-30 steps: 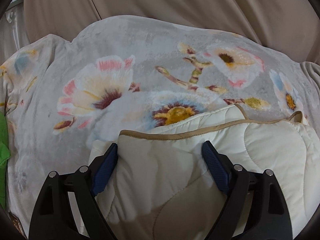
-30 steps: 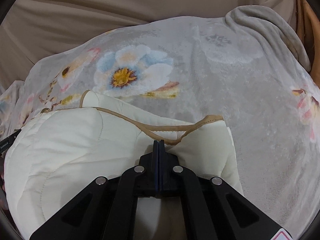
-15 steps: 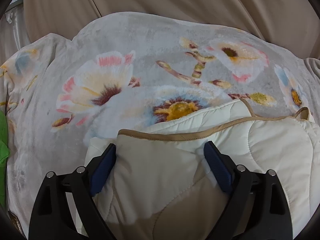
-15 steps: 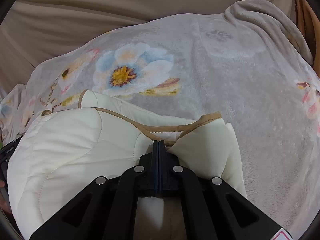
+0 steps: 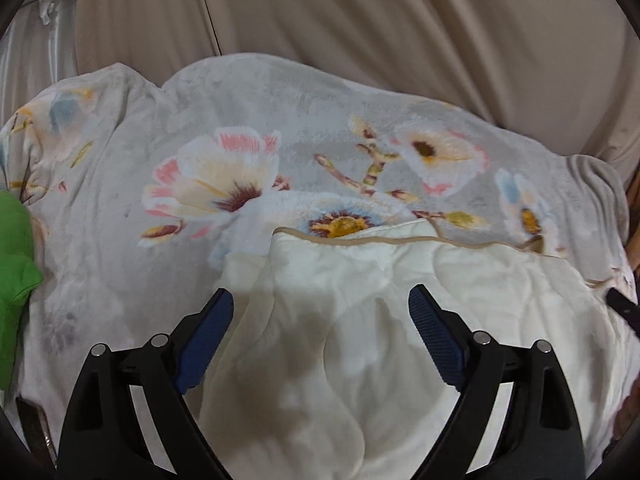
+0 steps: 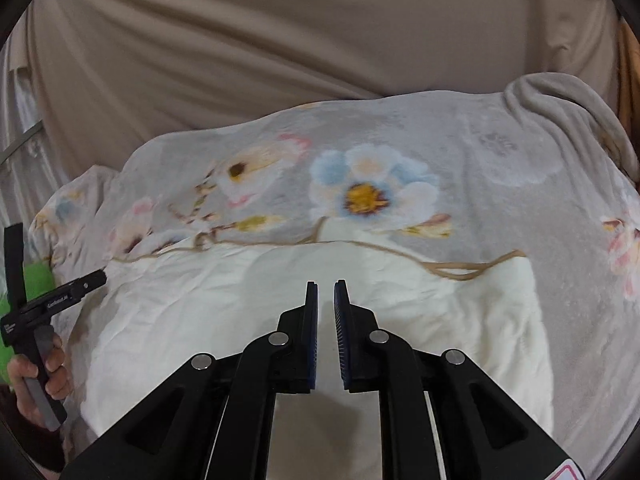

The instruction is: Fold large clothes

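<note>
Right tool point(image 6: 326, 292) released cream garment point(image 6: 280, 300), slightly parted; left tool point(image 5: 320, 308) wide, empty.

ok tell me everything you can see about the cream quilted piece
The cream quilted piece looks like soft padded fabric with curved stitch lines and tan binding along its far edge. It lies folded in layers, a lower one peeking out at the left, on the floral blanket. The left gripper, wide open, straddles it; the right gripper, slightly parted, holds nothing.

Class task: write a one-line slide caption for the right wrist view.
Right gripper, jaws slightly parted, above a folded cream quilted garment lying on a floral fleece blanket.
</note>
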Action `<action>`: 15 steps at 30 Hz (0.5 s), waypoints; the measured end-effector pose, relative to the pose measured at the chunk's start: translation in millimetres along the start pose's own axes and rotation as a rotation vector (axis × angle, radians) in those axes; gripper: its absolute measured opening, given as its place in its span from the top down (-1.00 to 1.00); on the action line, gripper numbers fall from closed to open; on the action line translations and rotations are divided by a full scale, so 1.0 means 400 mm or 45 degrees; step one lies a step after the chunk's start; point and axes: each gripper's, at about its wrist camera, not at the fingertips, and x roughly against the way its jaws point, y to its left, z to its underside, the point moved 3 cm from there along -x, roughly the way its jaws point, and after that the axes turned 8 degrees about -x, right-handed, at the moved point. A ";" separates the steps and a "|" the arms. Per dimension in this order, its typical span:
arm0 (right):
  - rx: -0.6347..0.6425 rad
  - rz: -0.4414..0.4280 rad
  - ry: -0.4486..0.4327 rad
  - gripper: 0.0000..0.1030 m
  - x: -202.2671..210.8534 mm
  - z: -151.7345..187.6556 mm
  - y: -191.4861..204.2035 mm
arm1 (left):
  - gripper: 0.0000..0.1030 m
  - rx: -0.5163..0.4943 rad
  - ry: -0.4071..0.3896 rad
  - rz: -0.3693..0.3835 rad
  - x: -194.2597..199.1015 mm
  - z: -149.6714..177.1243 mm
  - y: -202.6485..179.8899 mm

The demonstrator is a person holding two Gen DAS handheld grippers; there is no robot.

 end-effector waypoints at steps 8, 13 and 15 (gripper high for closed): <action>0.136 -0.021 0.145 0.86 -0.158 0.067 0.203 | -0.76 0.094 0.082 -0.007 0.069 0.122 0.092; 0.117 0.001 0.202 0.98 -0.243 0.105 0.196 | -0.77 0.120 0.152 0.002 0.055 0.193 0.128; 0.118 -0.005 0.186 1.00 -0.254 0.118 0.191 | -0.79 0.130 0.156 0.014 0.052 0.208 0.132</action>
